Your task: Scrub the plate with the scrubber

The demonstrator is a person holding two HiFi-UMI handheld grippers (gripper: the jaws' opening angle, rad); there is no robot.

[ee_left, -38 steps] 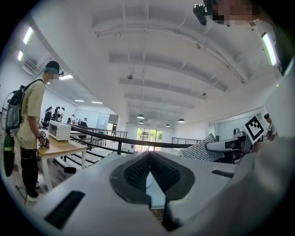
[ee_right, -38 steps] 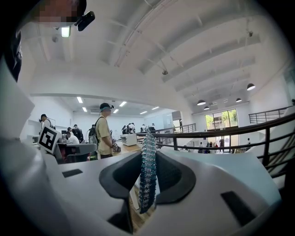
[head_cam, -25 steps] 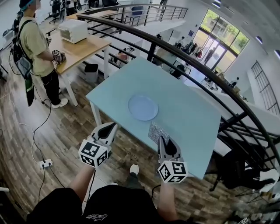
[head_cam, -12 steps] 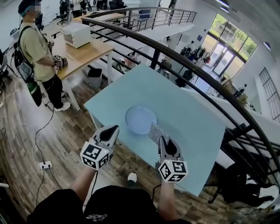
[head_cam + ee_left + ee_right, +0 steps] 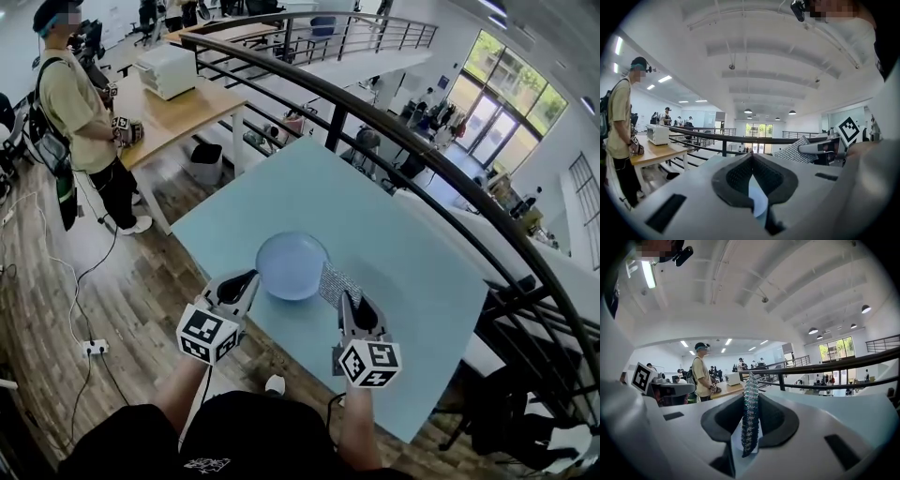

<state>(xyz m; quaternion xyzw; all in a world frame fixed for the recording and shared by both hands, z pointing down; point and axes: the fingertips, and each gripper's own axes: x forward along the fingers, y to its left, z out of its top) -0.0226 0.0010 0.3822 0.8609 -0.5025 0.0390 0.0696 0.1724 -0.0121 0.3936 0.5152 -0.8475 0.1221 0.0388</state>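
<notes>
The plate (image 5: 292, 266) is held by the left claw (image 5: 246, 283), which is shut on the plate's rim at about 8 o'clock. In the left gripper view a thin pale blue edge is seen pinched between the jaws. The scrubber (image 5: 336, 281) is gripped by the right claw (image 5: 350, 302), whose jaws are closed on its lower end.

The plate is found over the near part of the light blue desk (image 5: 412, 253), close to the near edge. It cannot be told whether it is resting on the desk or is lifted a bit.

From the right claw, the plate is at about 10 o'clock, just beside it. The scrubber is pointed up from that claw toward 11 o'clock. Its far corner is right by the plate's rim at 3 o'clock, but whether they touch cannot be told. A short move toward 9 o'clock is probably needed to bring the scrubber onto the plate's face.

The plate is round, pale blue and shiny, and nothing is seen on it. The scrubber is a flat silver mesh pad, and it is seen thin and edge-on in the right gripper view.
</notes>
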